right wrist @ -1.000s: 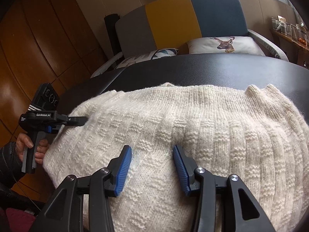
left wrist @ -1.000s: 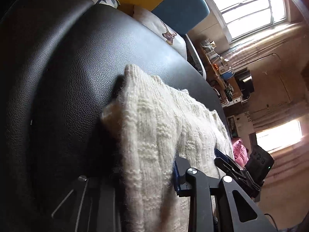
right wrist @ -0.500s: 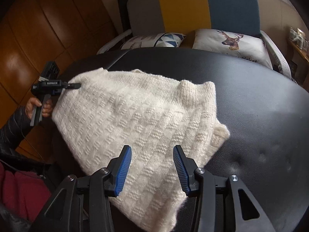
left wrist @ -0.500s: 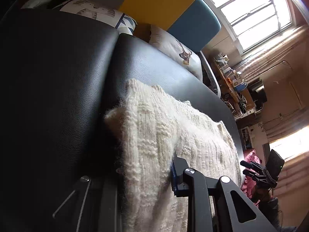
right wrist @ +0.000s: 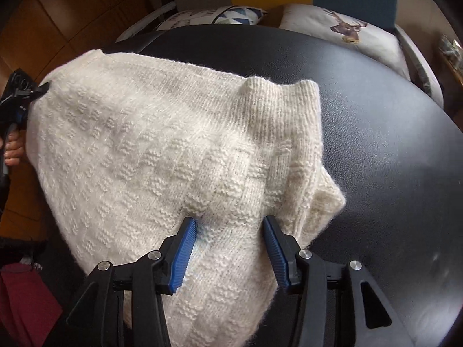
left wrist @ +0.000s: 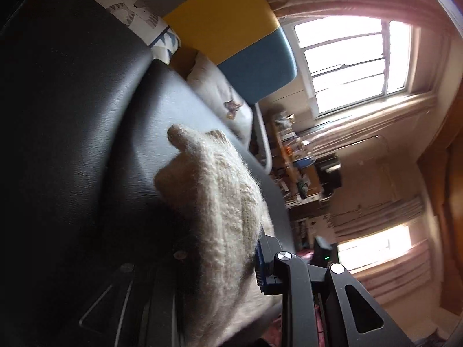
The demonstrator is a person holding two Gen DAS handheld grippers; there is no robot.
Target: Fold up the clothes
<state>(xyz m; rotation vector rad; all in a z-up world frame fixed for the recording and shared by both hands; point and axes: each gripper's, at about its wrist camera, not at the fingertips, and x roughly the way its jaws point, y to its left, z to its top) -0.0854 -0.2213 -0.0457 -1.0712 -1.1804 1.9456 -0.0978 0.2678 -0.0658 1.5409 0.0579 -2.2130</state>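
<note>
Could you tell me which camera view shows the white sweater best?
The right wrist view: the sweater spreads across the black table, knit pattern clear. The left wrist view shows only a blurred bunch by that gripper's fingers.

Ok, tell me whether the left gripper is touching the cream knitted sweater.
Touching. The right wrist view shows the left gripper pinching the cream knitted sweater at its far corner; the left wrist view shows knit between its fingers.
</note>
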